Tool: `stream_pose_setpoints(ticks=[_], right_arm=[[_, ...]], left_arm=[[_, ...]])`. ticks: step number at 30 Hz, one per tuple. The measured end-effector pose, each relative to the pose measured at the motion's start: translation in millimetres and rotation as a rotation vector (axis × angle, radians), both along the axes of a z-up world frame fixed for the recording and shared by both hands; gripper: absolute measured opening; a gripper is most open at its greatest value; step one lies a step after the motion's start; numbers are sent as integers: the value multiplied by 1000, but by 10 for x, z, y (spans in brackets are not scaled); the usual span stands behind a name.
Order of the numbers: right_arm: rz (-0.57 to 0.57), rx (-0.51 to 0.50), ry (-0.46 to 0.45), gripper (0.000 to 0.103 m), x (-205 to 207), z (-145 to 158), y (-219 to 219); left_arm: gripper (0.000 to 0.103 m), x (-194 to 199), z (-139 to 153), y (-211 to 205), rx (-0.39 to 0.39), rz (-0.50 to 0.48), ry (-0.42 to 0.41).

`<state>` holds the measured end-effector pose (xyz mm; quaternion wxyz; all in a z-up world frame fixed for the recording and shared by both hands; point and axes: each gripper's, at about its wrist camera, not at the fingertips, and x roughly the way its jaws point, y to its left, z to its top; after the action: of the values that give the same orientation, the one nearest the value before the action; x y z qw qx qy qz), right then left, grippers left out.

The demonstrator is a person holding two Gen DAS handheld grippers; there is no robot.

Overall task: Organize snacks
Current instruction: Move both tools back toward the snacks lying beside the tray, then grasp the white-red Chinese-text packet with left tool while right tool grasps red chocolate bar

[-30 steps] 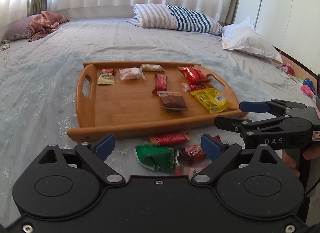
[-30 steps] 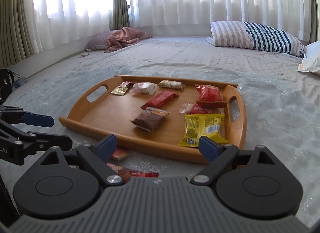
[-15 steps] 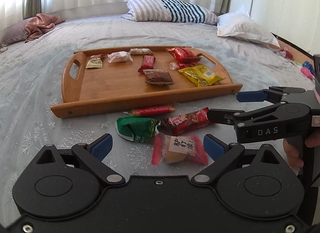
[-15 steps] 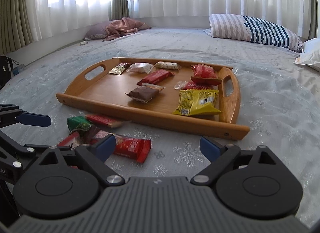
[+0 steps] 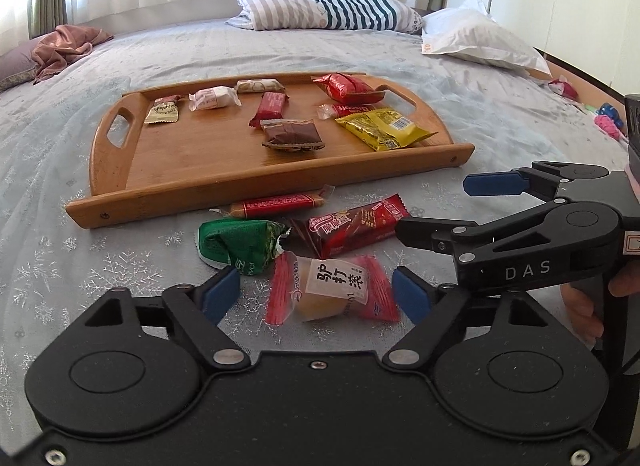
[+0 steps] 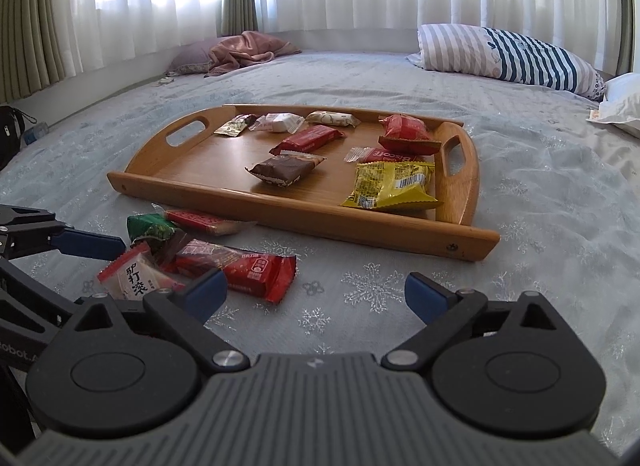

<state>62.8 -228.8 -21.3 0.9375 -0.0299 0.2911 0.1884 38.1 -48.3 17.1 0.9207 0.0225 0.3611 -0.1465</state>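
A wooden tray [image 5: 192,169] [image 6: 460,153] on the bed holds several snack packets. In front of it on the bedspread lie a thin red stick snack [image 5: 280,203], a green packet [image 5: 236,244], a long red packet [image 5: 352,221] [image 6: 240,266] and a red-and-clear pastry packet [image 5: 334,290] [image 6: 134,276]. My left gripper [image 5: 316,298] is open, its pads either side of the pastry packet, not closed on it. My right gripper [image 6: 316,292] is open and empty over bare bedspread, just right of the loose snacks; it also shows in the left wrist view [image 5: 448,205].
A striped pillow [image 5: 328,7] and a white pillow [image 5: 476,39] lie at the far side of the bed. A pink cloth [image 5: 64,45] lies at the far left. Small colourful items [image 5: 608,121] sit at the bed's right edge.
Both grippers have drawn back from the tray and lowered toward the loose snacks. The pastry packet now lies between my left gripper's pads. Both stay open.
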Motion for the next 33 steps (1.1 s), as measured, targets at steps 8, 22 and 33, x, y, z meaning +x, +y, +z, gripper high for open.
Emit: stream_pose_setpoints(ticks=[8,22,33], right_arm=[[24,7,9,103,16,-34,16],[93,-62,-34,103,122,36,207],[214,-94,-16,88,155,24,415]], left_arm=[[50,-29,21,25,-26,-4,2],[37,-92,160,168,-54,15,1],[37,-114,178,372,-45,60,0]])
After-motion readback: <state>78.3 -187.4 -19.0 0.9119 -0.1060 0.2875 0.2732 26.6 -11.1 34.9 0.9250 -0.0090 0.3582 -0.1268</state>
